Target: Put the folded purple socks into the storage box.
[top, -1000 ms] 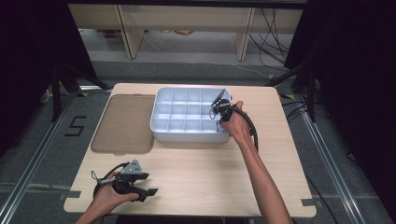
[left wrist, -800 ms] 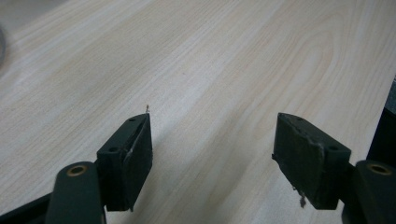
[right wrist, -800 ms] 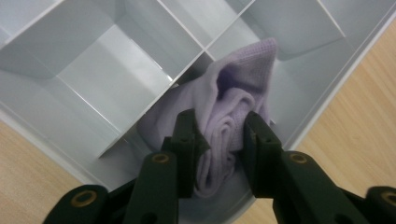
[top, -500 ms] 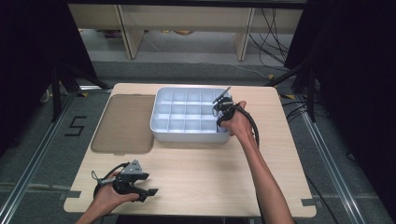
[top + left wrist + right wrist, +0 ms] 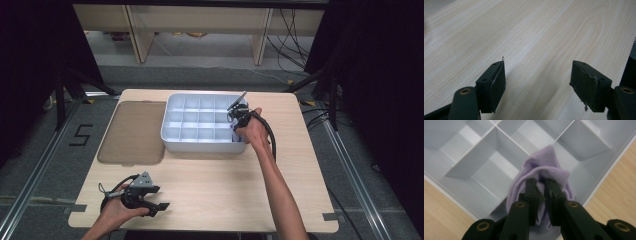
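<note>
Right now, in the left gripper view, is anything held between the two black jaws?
No: the left gripper has its jaws standing wide apart, with just the bare wooden table between them.

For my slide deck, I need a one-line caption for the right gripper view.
Right gripper pinches a bunched lilac cloth over a corner compartment of the pale grey divided tray.

right tool (image 5: 541, 192) jaws just been closing, now pinched on lilac cloth (image 5: 541, 172) bunched in corner compartment of divided tray (image 5: 200, 142). hand shifted only slightly at tray's right edge.
</note>
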`<action>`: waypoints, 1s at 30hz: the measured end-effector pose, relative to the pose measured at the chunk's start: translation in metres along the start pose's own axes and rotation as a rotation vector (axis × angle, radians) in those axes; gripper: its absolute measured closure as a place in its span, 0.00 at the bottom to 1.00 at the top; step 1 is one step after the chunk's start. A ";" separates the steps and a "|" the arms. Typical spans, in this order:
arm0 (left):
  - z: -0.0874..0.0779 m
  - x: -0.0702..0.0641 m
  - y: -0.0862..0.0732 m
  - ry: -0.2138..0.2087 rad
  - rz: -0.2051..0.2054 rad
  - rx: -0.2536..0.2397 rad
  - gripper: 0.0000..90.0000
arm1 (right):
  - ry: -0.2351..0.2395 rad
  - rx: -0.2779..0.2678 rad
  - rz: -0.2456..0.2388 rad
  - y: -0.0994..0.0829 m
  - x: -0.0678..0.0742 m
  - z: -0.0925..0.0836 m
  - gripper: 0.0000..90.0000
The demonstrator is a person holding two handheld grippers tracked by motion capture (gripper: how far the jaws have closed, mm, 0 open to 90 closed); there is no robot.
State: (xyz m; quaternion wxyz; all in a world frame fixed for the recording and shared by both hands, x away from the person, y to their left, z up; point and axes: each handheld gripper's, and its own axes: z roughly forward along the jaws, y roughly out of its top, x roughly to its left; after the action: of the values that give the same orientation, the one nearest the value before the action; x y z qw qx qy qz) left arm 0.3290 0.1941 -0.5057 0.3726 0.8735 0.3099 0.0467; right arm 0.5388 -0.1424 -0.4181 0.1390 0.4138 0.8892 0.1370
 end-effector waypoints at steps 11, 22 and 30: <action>0.000 -0.001 0.000 0.000 -0.001 0.005 0.31 | -0.017 0.108 -0.030 -0.006 0.001 0.031 0.93; 0.000 0.000 0.000 -0.001 0.004 0.001 0.31 | 0.004 0.033 0.020 -0.008 -0.003 0.012 0.85; 0.001 -0.001 0.000 -0.005 -0.006 -0.002 0.31 | 0.015 -0.075 0.047 -0.007 -0.008 -0.021 0.75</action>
State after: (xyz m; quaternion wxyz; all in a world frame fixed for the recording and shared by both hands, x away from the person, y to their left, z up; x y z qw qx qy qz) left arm 0.3285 0.1928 -0.5061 0.3742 0.8723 0.3117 0.0437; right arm 0.5318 -0.1553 -0.4004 0.1442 0.4282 0.8745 0.1765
